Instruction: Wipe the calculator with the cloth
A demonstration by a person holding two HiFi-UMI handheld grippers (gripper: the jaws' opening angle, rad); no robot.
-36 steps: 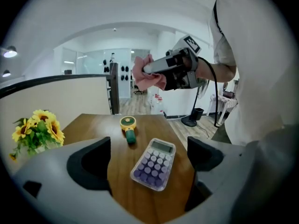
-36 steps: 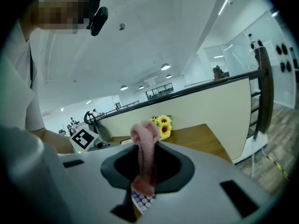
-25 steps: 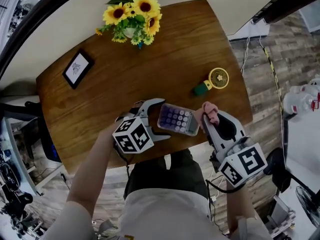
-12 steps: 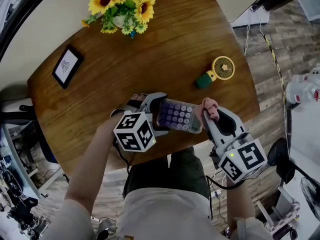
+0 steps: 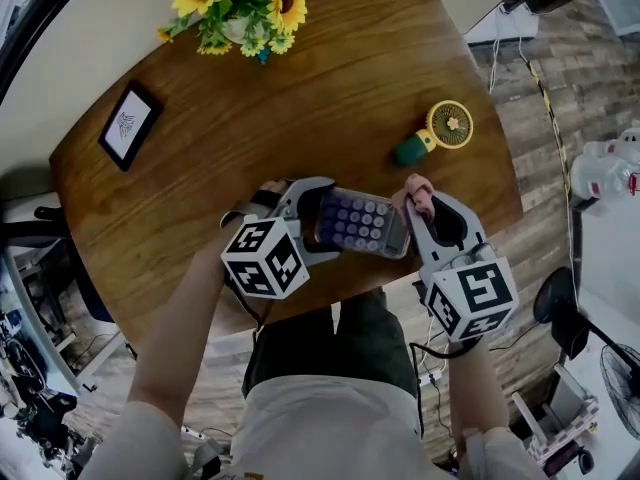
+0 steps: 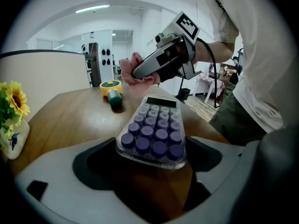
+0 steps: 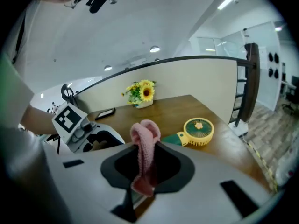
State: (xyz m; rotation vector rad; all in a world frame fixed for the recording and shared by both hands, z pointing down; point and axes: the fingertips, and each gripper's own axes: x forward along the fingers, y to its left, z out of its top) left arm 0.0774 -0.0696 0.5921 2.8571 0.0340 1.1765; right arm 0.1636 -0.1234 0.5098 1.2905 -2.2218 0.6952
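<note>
My left gripper (image 5: 322, 220) was closed on the key end of the calculator (image 5: 365, 224), which was at the near edge of the table (image 5: 300, 98), a little raised. Its long axis ran left to right, and its display end pointed right, toward my right gripper (image 5: 418, 208). That gripper was clamped on the pink cloth (image 5: 418, 193), and the cloth was at the display end, touching it or just beside it.

Purple-keyed calculator (image 5: 360, 223); bunched pink cloth (image 5: 420, 196)
</note>
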